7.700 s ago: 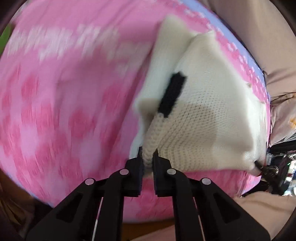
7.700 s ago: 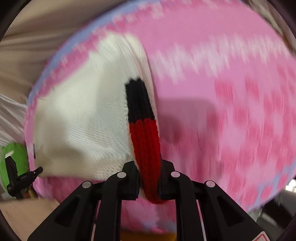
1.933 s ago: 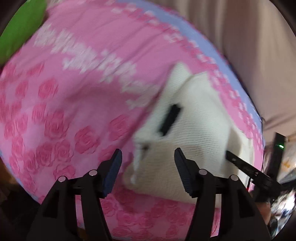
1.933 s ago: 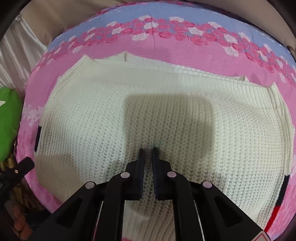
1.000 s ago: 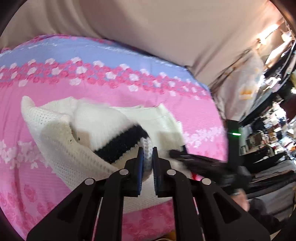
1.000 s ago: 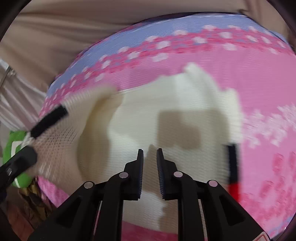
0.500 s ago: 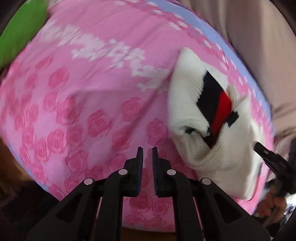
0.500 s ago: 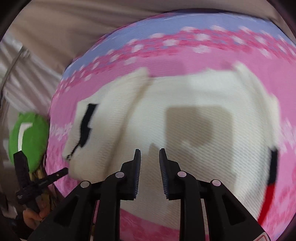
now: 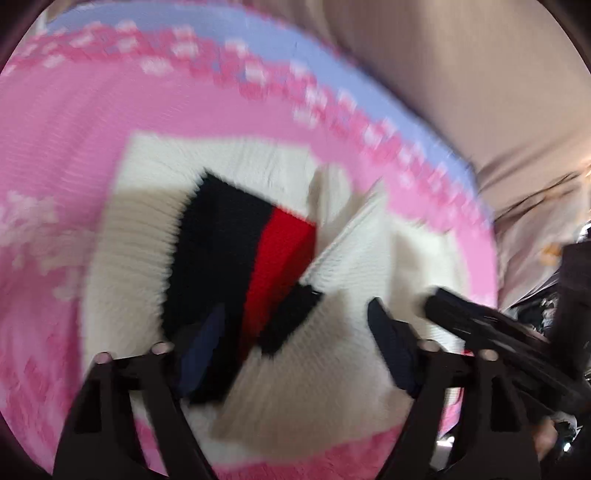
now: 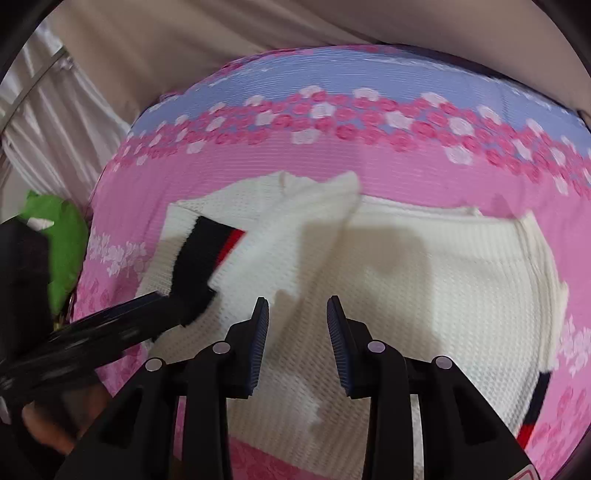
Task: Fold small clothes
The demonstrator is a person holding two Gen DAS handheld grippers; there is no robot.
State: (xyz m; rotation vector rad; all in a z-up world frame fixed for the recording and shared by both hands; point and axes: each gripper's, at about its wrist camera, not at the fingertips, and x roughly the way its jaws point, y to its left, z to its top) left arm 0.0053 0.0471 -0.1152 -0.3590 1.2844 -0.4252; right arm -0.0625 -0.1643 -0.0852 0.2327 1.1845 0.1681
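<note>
A cream knit sweater lies on a pink rose-patterned bedsheet. Its left sleeve is folded over the body, with the black and red cuff on top. In the left wrist view the cuff lies just ahead of my left gripper, which is open over the sweater and holds nothing. My right gripper is open above the sweater's middle. The other cuff shows at the right edge. The left gripper's fingers reach in from the left by the folded cuff.
The sheet has a lilac band along the far edge, against a beige wall. A green toy lies off the bed at the left. Dark clutter stands right of the bed.
The left gripper has opened and swung over the folded cuff. The right gripper has opened wider above the sweater's middle. The left sleeve now lies across the body.
</note>
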